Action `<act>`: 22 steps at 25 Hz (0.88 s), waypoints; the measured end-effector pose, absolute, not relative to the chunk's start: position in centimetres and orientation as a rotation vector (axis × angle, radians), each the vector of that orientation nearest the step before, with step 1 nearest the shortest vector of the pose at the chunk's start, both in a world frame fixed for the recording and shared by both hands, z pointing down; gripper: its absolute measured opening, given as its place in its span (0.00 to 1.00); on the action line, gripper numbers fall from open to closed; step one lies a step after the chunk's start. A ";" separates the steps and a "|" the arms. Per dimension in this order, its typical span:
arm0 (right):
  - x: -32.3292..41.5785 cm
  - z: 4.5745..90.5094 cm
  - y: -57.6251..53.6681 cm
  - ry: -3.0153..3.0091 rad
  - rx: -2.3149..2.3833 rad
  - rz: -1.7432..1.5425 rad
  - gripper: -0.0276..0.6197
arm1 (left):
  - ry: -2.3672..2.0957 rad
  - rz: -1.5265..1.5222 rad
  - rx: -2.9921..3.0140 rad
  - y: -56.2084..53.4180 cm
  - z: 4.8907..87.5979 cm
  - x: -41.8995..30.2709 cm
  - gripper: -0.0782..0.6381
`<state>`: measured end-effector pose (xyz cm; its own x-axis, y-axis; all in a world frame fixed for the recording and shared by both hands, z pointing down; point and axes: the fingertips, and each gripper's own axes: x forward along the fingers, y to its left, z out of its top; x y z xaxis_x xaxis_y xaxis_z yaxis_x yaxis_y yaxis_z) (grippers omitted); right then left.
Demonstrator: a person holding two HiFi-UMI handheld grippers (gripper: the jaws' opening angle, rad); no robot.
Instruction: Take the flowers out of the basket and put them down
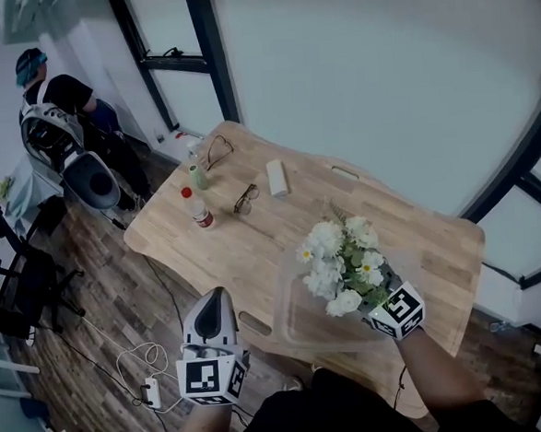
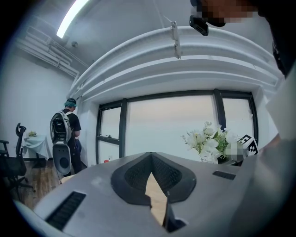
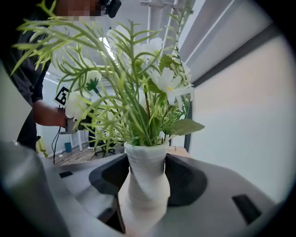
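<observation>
- Head view, nearest us: our left gripper (image 1: 217, 297) hovers by the near edge of the table (image 1: 420, 237), jaws pressed together on nothing.
- Right of it, our right gripper (image 1: 388, 311) pinches the white-wrapped stem (image 3: 144, 180) of the flowers (image 1: 343, 263), which we hold over the clear basket (image 1: 292, 322).
- Farther off we see glasses (image 1: 245, 199) and a red-capped bottle (image 1: 197, 209); a person (image 1: 56, 115) stands far left.

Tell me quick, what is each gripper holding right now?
Left gripper: closed, nothing in it.
Right gripper: closed on the flowers, around their white wrapped stem.
</observation>
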<state>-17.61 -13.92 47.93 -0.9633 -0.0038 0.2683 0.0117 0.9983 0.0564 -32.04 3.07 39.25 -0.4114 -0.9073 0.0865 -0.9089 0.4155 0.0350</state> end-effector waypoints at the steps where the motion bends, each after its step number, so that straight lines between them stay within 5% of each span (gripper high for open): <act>1: -17.5 47.6 -14.1 -2.872 0.005 -0.086 0.45 | -2.561 0.027 1.663 2.8 39.1 -31.9 0.12; 22: -14.2 41.9 -17.4 -2.841 0.265 -0.076 0.45 | -2.516 -0.022 1.861 -1.8 35.2 -30.4 0.12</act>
<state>-14.18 -17.45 41.90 -0.9422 -0.1887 0.2767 -0.1736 0.9817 0.0783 -30.41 -1.81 35.21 -0.2926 -0.9562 0.0012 -0.9561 0.2926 0.0187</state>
